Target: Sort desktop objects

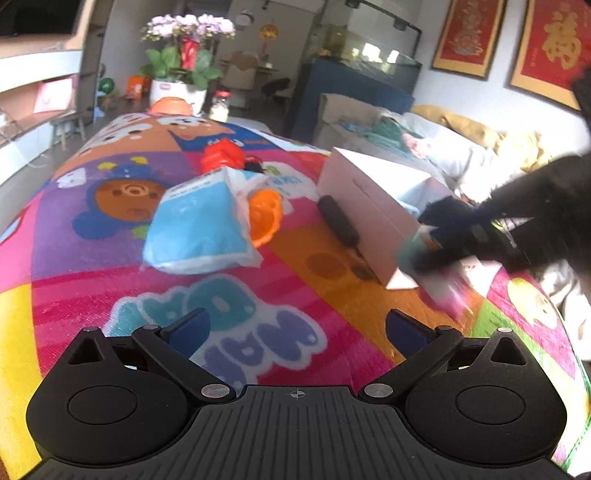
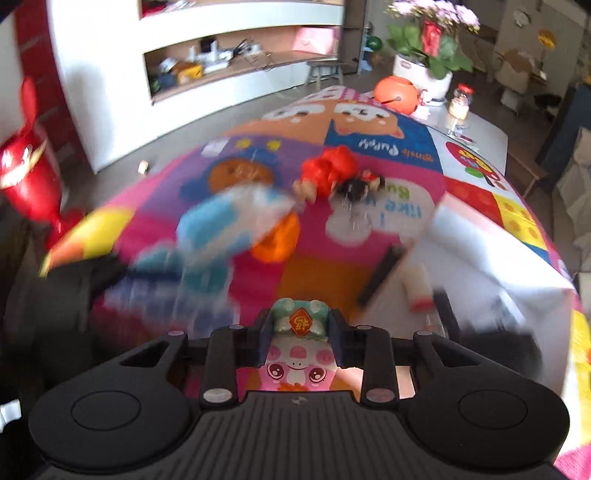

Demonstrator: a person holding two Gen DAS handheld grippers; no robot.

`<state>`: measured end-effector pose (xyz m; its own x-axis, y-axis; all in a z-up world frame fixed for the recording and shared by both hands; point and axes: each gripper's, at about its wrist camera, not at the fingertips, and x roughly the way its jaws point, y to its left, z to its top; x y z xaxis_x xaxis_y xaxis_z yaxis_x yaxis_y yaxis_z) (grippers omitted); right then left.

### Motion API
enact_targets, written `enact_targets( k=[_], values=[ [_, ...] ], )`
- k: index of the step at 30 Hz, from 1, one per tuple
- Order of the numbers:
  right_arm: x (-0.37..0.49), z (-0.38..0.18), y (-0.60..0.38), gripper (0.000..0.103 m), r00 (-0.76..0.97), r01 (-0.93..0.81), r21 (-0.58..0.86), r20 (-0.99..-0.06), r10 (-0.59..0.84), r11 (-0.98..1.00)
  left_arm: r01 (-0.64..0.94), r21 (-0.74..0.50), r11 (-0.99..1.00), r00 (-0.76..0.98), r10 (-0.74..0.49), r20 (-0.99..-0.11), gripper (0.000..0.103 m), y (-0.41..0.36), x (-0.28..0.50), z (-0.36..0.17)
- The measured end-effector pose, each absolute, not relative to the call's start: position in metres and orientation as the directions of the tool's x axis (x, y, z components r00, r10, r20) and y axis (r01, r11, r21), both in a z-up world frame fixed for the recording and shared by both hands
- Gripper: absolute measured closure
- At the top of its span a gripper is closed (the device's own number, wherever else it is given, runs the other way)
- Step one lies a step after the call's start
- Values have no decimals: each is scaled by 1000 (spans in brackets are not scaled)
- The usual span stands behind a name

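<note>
- The step in hand looks like a carry: the right gripper point(image 2: 298, 334) has its fingers closed narrowly on a pink cartoon toy point(image 2: 297, 363) with a teal top and a red diamond tag, held above the near part of the mat.
- In the left wrist view that same gripper shows as a dark, blurred shape at the near corner of the white box point(image 1: 373, 206), which stands at the right of the mat; I judge the box to be the toy's destination (the blur does not let me say how far over the rim it is).
- The left gripper point(image 1: 297, 328) hangs over the near edge with its fingers spread wide, holding nothing.
- The next move calls for bringing the toy squarely above the box opening before parting the fingers, keeping clear of the box wall.
- Still out on the mat: a blue bag point(image 1: 197, 225) in the middle, an orange cup point(image 1: 266, 218) touching its right side, a red toy point(image 1: 221, 155) farther off, and a black roller point(image 1: 338, 219) lying against the box.
- The surface is a bright cartoon play mat point(image 1: 92, 266) spread over a table.
- The room: potted flowers point(image 1: 184, 48) at the far end, red framed pictures point(image 1: 469, 33) at the right.
</note>
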<state>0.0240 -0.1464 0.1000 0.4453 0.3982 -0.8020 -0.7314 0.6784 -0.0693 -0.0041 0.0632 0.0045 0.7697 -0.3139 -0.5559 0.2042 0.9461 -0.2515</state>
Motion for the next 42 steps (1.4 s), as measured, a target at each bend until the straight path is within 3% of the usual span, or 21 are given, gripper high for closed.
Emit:
enact_targets(
  k=[5,7,9,17,25,36,42],
  values=[
    [-22,63,-162,67,505,-754,-225,-800,325,618,198,-201,959,762,-280,-583,0,53,-2,3],
    [-35,53,-170,46,555,-730,-261,-766,326,631,197,-186,963,755,-270,-598,0,51,-2,3],
    [-44,49,-181,38,572,-717,-240,-740,354,654,198,-166,966,748,-259,-611,0,47,0,3],
    [-49,37,-220,32,602,-626,-170,-726,333,761,237,-60,970,729,-219,-649,0,27,4,1],
    [-53,32,-255,12,629,-553,-84,-695,350,829,291,-72,954,705,-264,-658,0,7,0,2],
    [-34,19,-323,2,685,-264,103,-681,261,959,449,-171,877,614,-442,-654,0,-34,4,6],
    [-35,15,-321,0,699,-257,91,-670,250,962,471,-95,877,625,-407,-666,0,-55,10,3]
  ],
)
